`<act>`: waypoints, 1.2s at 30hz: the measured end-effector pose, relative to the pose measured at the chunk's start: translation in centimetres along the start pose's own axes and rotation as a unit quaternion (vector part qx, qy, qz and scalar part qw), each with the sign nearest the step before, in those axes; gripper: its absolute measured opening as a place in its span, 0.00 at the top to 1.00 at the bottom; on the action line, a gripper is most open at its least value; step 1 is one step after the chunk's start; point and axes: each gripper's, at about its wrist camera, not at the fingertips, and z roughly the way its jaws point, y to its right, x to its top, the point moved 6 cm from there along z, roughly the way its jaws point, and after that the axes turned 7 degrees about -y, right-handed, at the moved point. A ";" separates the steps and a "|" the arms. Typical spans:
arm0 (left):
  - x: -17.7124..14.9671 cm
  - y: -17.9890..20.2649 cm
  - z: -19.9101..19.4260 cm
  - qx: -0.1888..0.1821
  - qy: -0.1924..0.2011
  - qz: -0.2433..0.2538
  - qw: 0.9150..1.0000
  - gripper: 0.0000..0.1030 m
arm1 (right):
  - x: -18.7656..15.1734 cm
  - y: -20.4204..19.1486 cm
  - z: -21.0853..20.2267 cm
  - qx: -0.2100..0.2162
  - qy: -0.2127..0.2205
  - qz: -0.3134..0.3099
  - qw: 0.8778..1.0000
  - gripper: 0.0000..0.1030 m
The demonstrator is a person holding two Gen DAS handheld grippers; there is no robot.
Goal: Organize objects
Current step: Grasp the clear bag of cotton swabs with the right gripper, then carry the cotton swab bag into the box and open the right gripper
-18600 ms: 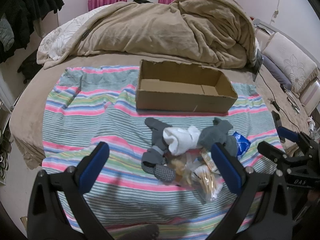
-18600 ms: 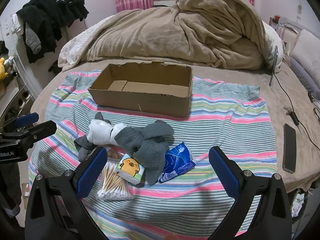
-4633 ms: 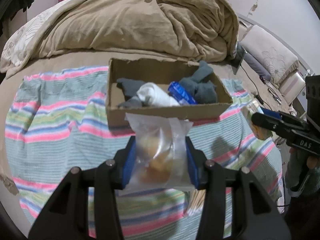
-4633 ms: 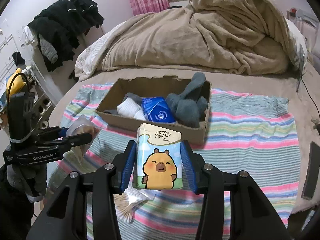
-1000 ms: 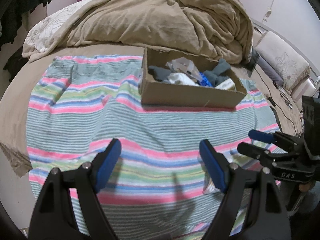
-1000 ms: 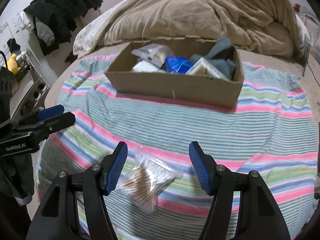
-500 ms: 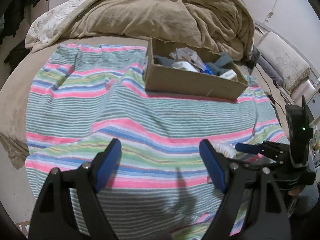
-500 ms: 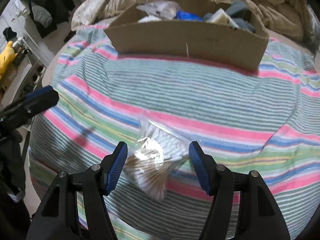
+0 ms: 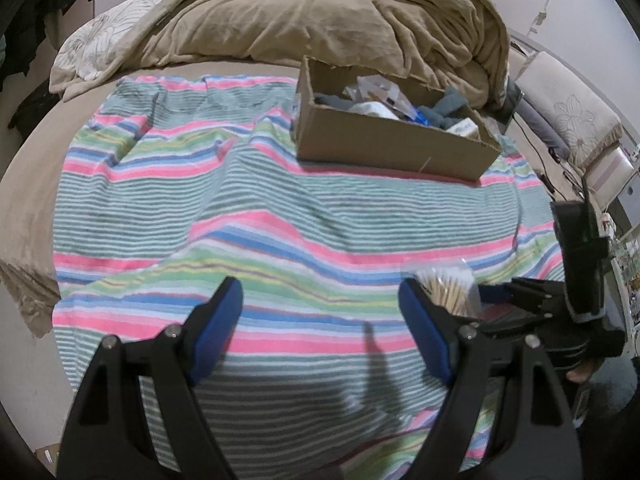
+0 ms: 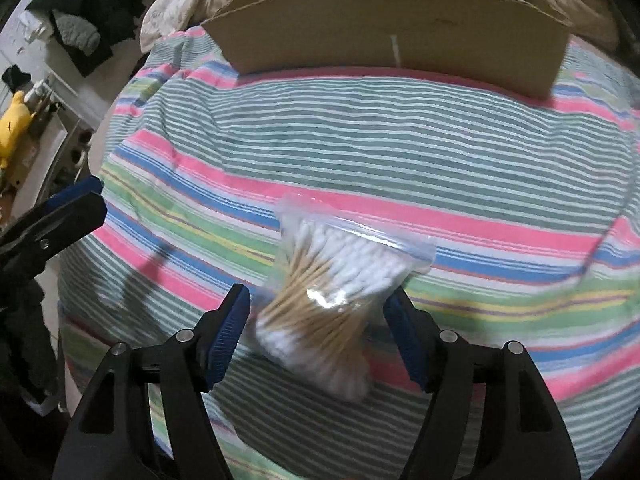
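Observation:
A clear bag of cotton swabs lies on the striped cloth, between the blue pads of my right gripper. Those jaws are opening, and the pads stand clear of the bag on both sides. The same bag peeks out beside my left gripper's right finger in the left wrist view. My left gripper hangs open over bare cloth with nothing between its fingers. Further back sits the cardboard box, which holds grey socks, a white sock, a blue packet, a tissue pack and a clear bag.
A rumpled beige duvet is heaped behind the box. A pillow and cables lie at the bed's right edge. Dark clothes hang at the left, above a shelf with a yellow toy. The right gripper shows in the left wrist view.
My right gripper has come down over the swab bag, which now fills the space between its pads. The box has slid toward the top of that view. My left gripper has barely moved.

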 end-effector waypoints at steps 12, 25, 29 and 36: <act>0.7 0.1 0.3 0.002 -0.003 -0.002 1.000 0.21 | 0.6 0.3 -2.8 0.015 0.038 -0.016 0.999 0.55; 3.1 -0.2 0.6 0.007 0.003 -0.008 1.000 0.21 | 5.7 0.9 -7.4 0.012 0.103 -0.023 0.994 0.56; 4.4 0.0 0.7 0.007 0.008 -0.004 1.000 0.21 | 6.3 1.9 -8.5 0.010 0.112 -0.023 0.993 0.56; 6.6 0.6 1.0 0.009 0.017 0.008 1.000 0.21 | 8.3 2.6 -9.7 0.003 0.129 -0.028 0.991 0.55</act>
